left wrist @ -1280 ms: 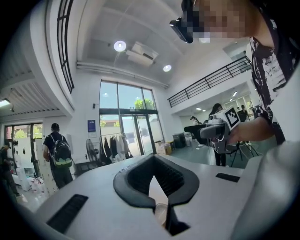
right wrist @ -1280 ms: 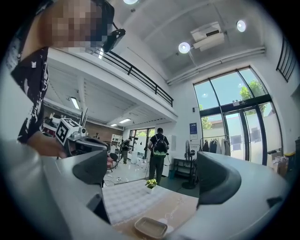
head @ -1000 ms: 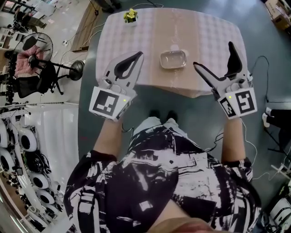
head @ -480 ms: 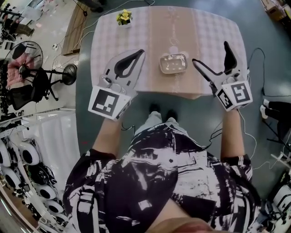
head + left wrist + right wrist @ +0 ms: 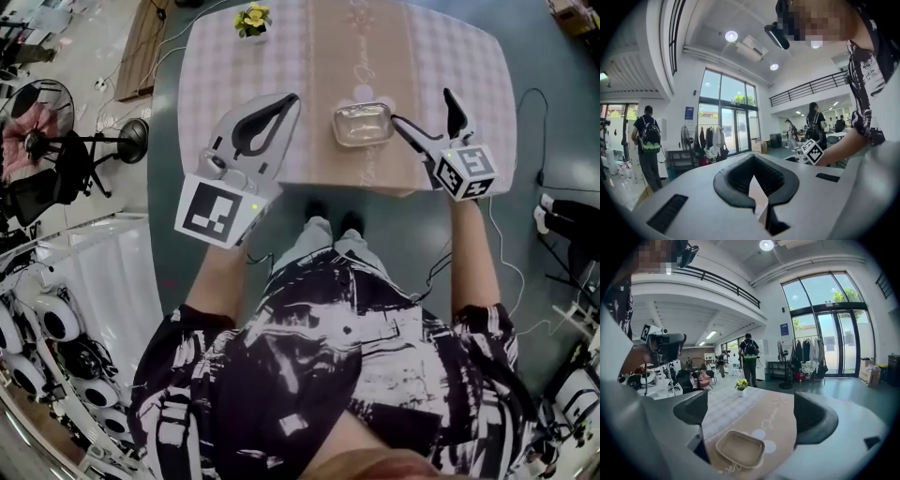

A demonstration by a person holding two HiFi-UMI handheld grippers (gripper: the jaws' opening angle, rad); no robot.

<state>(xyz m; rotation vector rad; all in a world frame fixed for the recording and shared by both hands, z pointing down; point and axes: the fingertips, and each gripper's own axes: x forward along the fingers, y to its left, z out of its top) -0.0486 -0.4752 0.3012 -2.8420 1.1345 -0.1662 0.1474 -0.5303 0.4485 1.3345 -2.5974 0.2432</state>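
Observation:
A shallow rectangular tray [image 5: 362,124] [image 5: 739,448] lies on the tan runner [image 5: 345,47] near the front edge of a table with a checkered cloth [image 5: 217,66]. My right gripper [image 5: 424,111] [image 5: 752,414] is open, just right of the tray and low over the table, with nothing between its jaws. My left gripper [image 5: 277,105] [image 5: 753,158] is shut and empty, held higher, over the table's front left part. A small pot of yellow flowers [image 5: 251,17] [image 5: 741,384] stands at the table's far left.
A standing fan and an office chair [image 5: 42,103] are on the floor to the left. Cables [image 5: 511,234] trail on the floor to the right. A person with a backpack [image 5: 749,350] and a clothes rack [image 5: 806,357] stand beyond the table by glass doors.
My right gripper has gone forward and down to the tray's right side, still open. The left gripper stays shut and has barely shifted.

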